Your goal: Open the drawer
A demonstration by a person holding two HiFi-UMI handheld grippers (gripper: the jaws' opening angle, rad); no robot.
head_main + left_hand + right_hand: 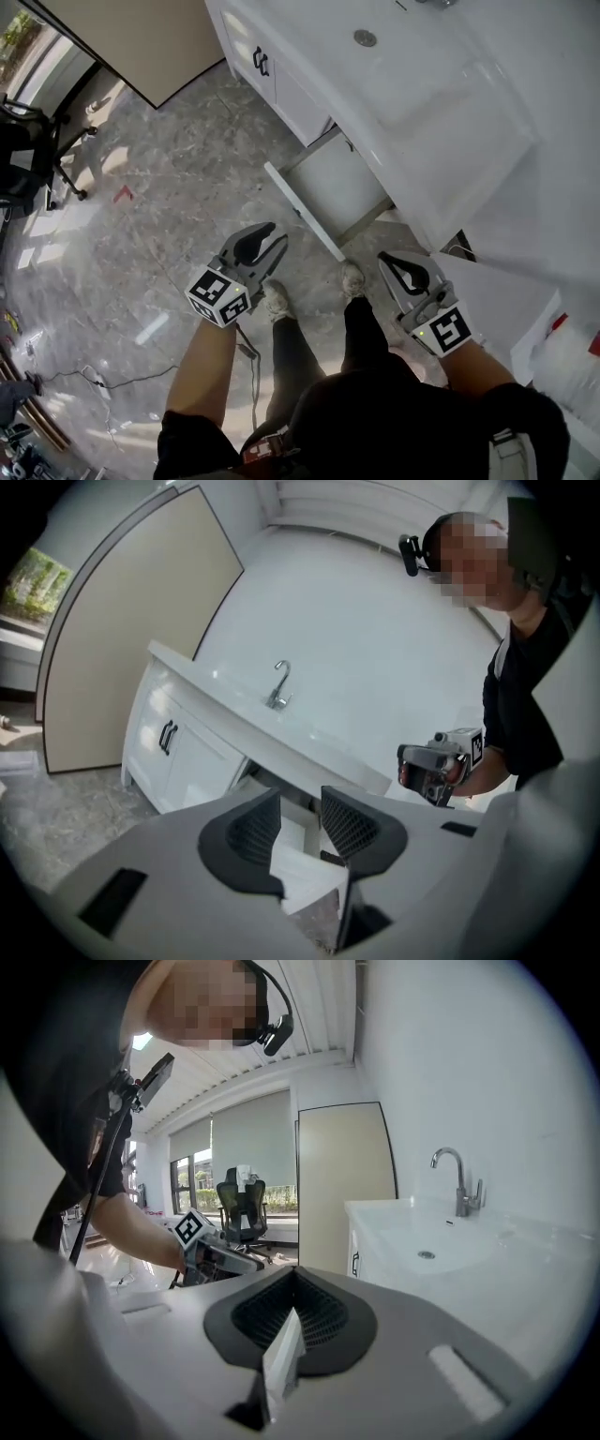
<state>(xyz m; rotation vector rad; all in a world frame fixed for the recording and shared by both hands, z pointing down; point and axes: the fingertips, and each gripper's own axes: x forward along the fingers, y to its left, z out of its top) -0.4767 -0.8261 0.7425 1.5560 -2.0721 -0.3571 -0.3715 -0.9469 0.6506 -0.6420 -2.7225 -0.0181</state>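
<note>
Left gripper jaws apart, nothing between them; right gripper jaws pressed together, empty. Both hang over marble floor, clear of drawer, which stands pulled out of white vanity under sink.

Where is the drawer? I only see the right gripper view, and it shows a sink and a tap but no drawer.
Observer: The head view shows it. The drawer is pulled out from the white cabinet under the sink, and it looks empty.
Operator: Is the other claw holding it?
Observer: No. In the left gripper view, the left claw has its jaws apart with nothing between them.
Operator: What's on the ground there?
Observer: The person's shoes stand on the grey floor, just in front of the drawer.
</note>
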